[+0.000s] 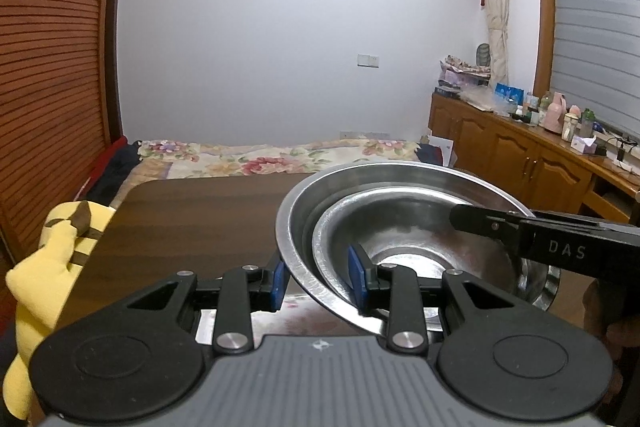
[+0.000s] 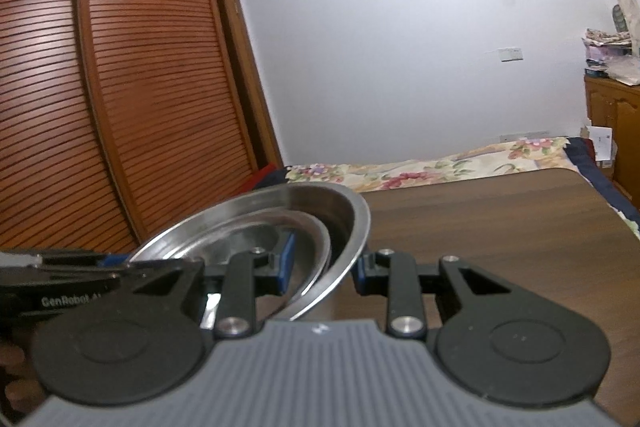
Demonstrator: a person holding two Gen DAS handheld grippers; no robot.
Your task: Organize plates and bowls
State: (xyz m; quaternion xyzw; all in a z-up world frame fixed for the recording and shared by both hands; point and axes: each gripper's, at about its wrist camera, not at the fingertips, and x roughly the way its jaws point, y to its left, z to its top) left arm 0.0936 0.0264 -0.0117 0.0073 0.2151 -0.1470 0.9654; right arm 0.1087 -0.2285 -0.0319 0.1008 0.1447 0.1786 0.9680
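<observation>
Low and right of centre in the left wrist view, two nested steel bowls are held tilted above the dark wooden bench (image 1: 192, 223): the smaller inner bowl (image 1: 420, 239) sits inside the larger outer bowl (image 1: 360, 183), and nothing else can be seen in either. The left gripper (image 1: 320, 281) has its jaws clenched on the near rims, one blue pad outside the outer bowl and one inside the inner bowl. From the right edge the right gripper (image 1: 472, 221) reaches in over the far rim. A yellow plush toy (image 1: 52, 259) lies at the bench's left edge, with a bed (image 1: 248, 157) beyond. Lower centre in the right wrist view, the same stack leans left, the inner bowl (image 2: 256, 239) within the outer bowl (image 2: 352, 223). The right gripper (image 2: 324, 265) grasps both rims between its jaws, while the left gripper (image 2: 116, 261) enters from the left edge at the opposite rim.
</observation>
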